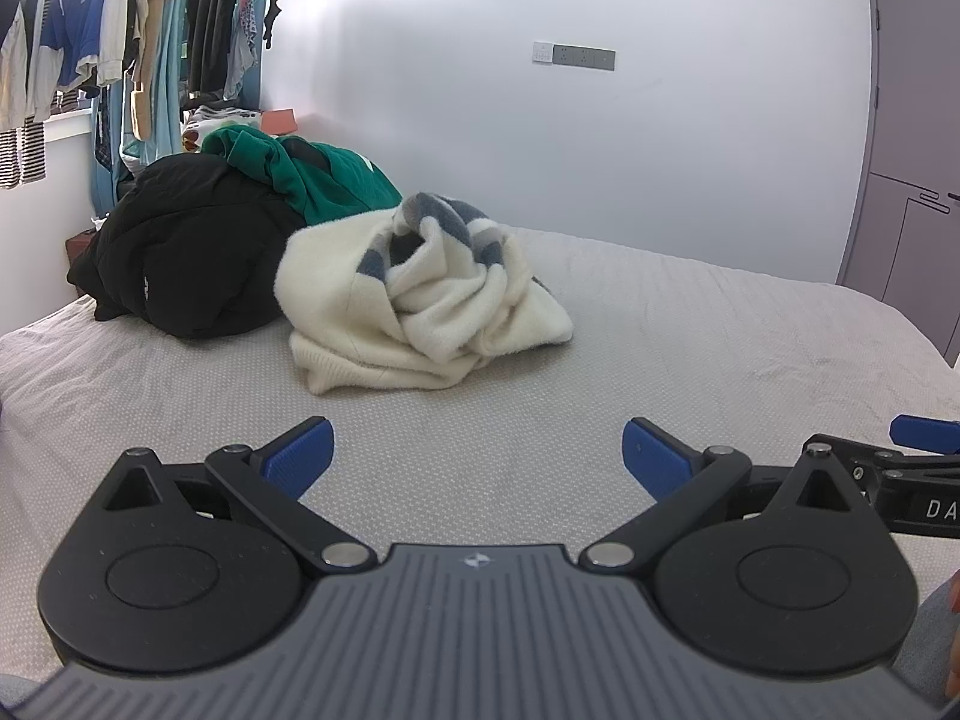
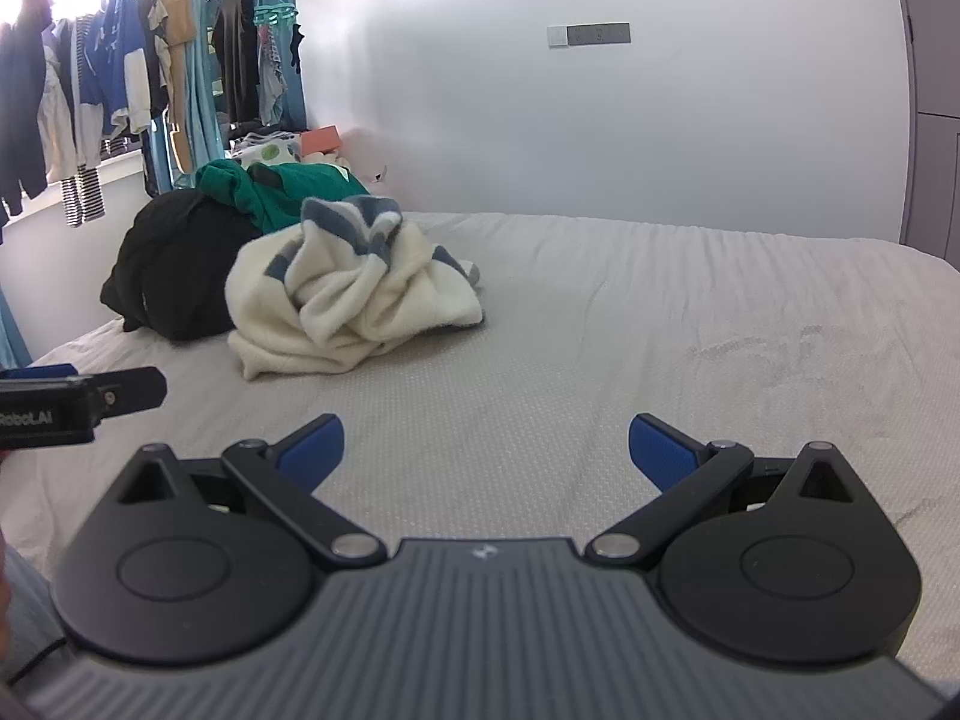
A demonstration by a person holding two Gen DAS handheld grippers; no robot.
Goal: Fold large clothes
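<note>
Nearest my lenses are the grey ribbed bodies of the rig, their lower edges cut off by both frames. My left claw (image 1: 478, 450) has its blue-padded fingers (image 1: 300, 456) spread wide apart with nothing between them, hovering over the pale textured bedsheet (image 1: 660, 348). My right claw (image 2: 486, 447) stands the same way, fingers spread and empty; only a sliver of it shows at the edge of the left view, and just a black stub of the left one enters the right view. Ahead, well apart from both claws, lies the crumpled cream fleece garment with grey-blue stripes (image 1: 420, 294), bunched so tightly that I cannot make out sleeves or hem. Behind it, touching, sits a black padded jacket (image 1: 180, 258) with a green sweatshirt (image 1: 312, 174) heaped on top; how much of each is buried I cannot tell. Hanging clothes (image 1: 90, 42) by the window are washed out by glare
</note>
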